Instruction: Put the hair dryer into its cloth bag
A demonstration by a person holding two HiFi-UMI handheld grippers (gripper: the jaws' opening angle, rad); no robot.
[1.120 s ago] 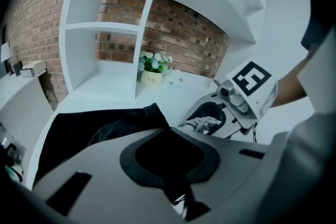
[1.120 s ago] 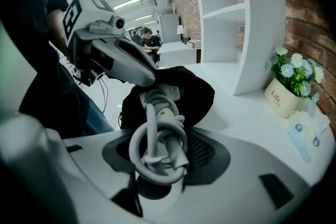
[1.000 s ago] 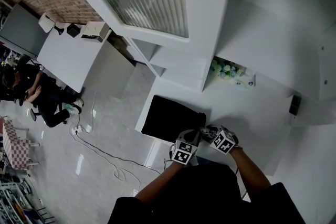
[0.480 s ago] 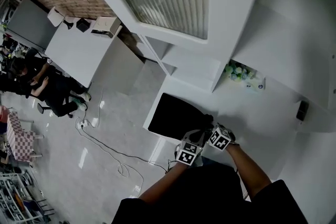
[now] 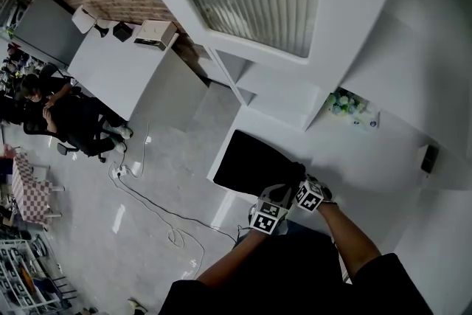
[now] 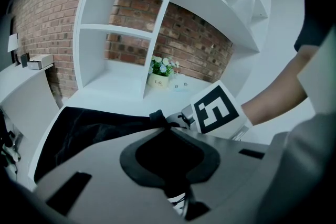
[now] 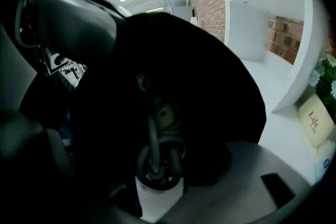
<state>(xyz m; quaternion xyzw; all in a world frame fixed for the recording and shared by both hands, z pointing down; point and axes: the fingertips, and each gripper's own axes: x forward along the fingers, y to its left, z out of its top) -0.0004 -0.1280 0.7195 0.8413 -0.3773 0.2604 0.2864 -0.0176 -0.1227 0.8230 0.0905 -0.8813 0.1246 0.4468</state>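
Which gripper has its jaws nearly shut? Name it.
The left gripper: its jaws are almost together on the black cloth of the bag. On the right gripper they stand wide, a coiled cord between them.

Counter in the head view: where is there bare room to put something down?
Bare white counter lies between the black cloth bag and the flower pot, and rightward toward the small dark box. Crowded where the left gripper and right gripper meet the bag's mouth.

My left tool [image 5: 282,192] and right tool [image 5: 301,179] each carry a white cube [image 5: 267,216] with black square markers. Their jaws are broad, smooth grey plates with rectangular slots [image 6: 73,186]. I wear a black top [image 5: 295,280], forearms bare.
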